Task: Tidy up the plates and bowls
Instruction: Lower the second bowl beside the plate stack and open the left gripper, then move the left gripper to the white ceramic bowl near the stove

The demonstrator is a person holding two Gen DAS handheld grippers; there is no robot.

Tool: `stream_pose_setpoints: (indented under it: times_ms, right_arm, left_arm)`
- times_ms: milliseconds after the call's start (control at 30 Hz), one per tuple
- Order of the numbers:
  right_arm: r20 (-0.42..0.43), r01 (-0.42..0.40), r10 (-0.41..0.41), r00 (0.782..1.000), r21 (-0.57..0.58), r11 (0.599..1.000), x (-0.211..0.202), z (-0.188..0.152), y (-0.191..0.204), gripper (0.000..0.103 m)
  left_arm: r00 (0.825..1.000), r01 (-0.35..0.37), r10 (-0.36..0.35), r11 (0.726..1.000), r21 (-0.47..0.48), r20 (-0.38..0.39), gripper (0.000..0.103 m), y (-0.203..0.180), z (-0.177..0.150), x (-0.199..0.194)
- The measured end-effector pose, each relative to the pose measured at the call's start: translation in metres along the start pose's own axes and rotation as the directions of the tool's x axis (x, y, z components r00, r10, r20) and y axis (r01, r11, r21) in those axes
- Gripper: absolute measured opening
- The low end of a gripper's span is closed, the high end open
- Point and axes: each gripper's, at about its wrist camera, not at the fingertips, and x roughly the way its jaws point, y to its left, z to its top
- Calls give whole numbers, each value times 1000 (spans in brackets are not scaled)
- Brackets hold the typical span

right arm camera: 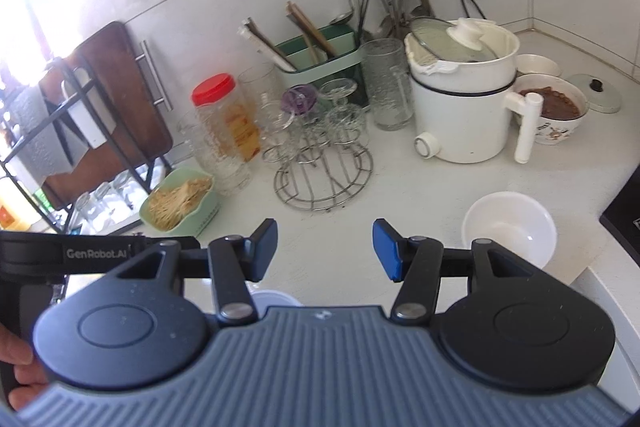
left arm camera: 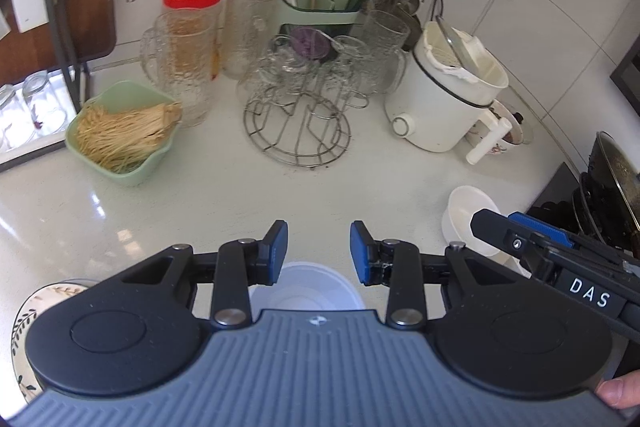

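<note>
Both claws hang over a white table [left arm camera: 120, 211] in a kitchen corner. The left claw [left arm camera: 319, 251] has its two blue pads apart, and nothing is between them. The right claw [right arm camera: 325, 247] is open too, with a wider gap, and it holds nothing.

A white bowl [right arm camera: 510, 227] sits upright on the table, off to the right of the right claw. It looks empty inside. In the left view, the same bowl is partly hidden behind the right claw's dark finger.

Under the left claw, close to the camera, lies a round white dish [left arm camera: 308, 287]. Only part of it shows, so I cannot tell if it is a bowl or a plate. A plate with a leaf pattern [left arm camera: 28, 315] peeks out at the bottom left, mostly hidden by the claw's body.

Farther back stand a green bowl of noodles [left arm camera: 124, 131], a wire cup rack [left arm camera: 298, 123] with glass cups, a red-lidded jar [left arm camera: 193, 23] and a white cooking pot [left arm camera: 448, 91].
</note>
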Motion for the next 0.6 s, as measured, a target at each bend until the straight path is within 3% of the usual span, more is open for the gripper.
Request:
stream_pose_setpoints:
  times_ms: [600]
  right_arm:
    - [8, 101, -102, 995, 48, 994, -17, -1, -67, 55]
  left_arm:
    - [998, 62, -60, 996, 68, -37, 39, -73, 0, 36]
